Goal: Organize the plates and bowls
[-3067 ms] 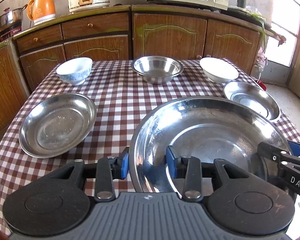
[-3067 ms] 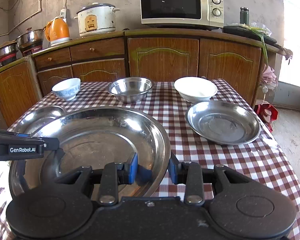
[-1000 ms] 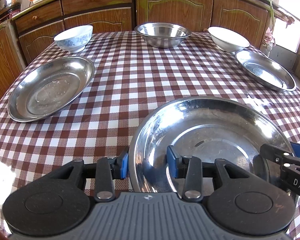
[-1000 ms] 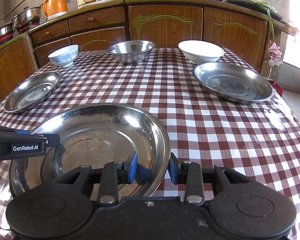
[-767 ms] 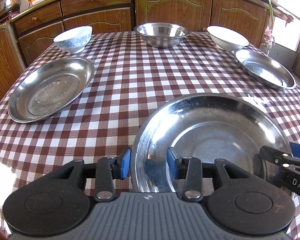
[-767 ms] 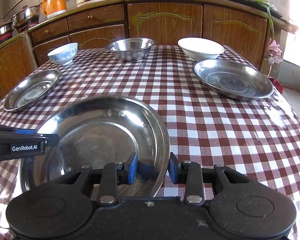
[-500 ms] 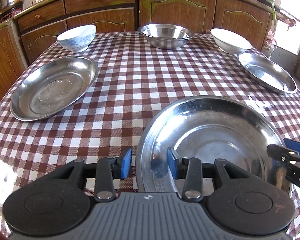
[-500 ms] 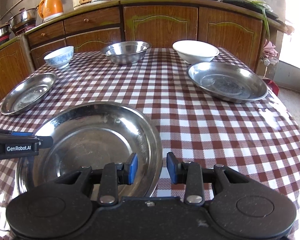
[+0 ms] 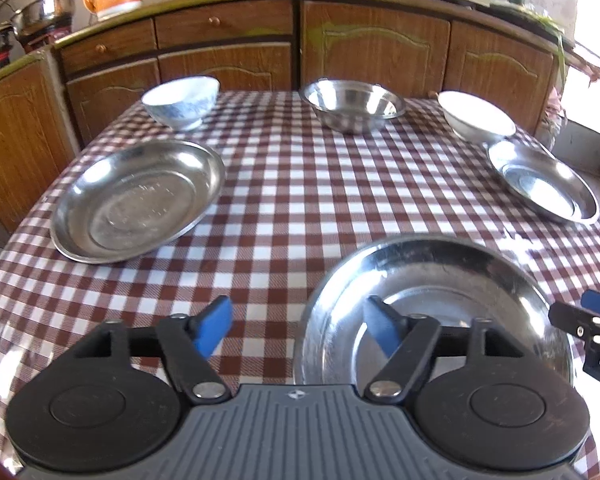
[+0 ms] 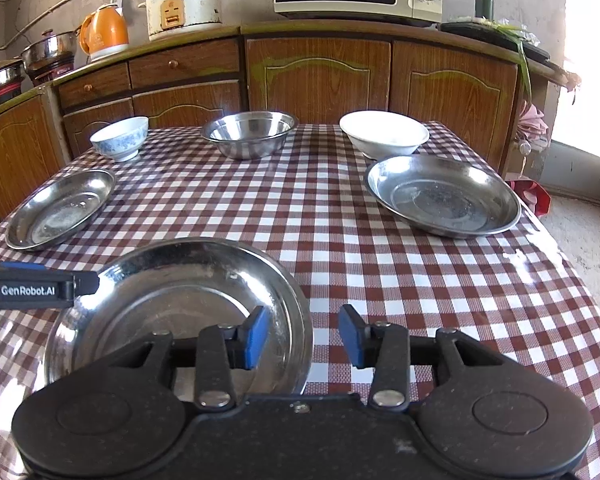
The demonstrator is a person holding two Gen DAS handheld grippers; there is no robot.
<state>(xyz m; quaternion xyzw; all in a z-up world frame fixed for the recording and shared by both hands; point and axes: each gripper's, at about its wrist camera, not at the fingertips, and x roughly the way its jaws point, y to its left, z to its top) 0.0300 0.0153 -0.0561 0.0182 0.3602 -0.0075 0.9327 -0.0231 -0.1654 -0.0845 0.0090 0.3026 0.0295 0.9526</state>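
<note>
Across the surface [image 10: 380,256], which is wearing a red-and-white checked cloth, the dishes are sitting in two loose rows. At the far left a steel plate [image 9: 138,200] is lying flat near the edge, with a blue-patterned porcelain bowl [image 9: 181,102] standing behind it. Nearer the front, the left gripper [image 9: 298,330] is reaching over the left rim of the big steel plate [image 9: 440,276], which is resting flat on the cloth; its jaws are opening wide, with the rim passing between them, one blue pad hanging over bare cloth and the other over the plate's inside, neither pressing on the metal. In the middle of the far row a steel bowl [image 10: 250,134] is standing upright. The right gripper [image 10: 302,336] is straddling the right rim of that same big plate, and its jaws are opening too: the left pad is sitting over the plate's inside and the right pad over the cloth, both clear of the rim. Further right, a white bowl [image 10: 384,134] is standing at the back, and just in front of it, almost touching, another steel plate [image 10: 442,196] is lying near the surface's right edge.
</note>
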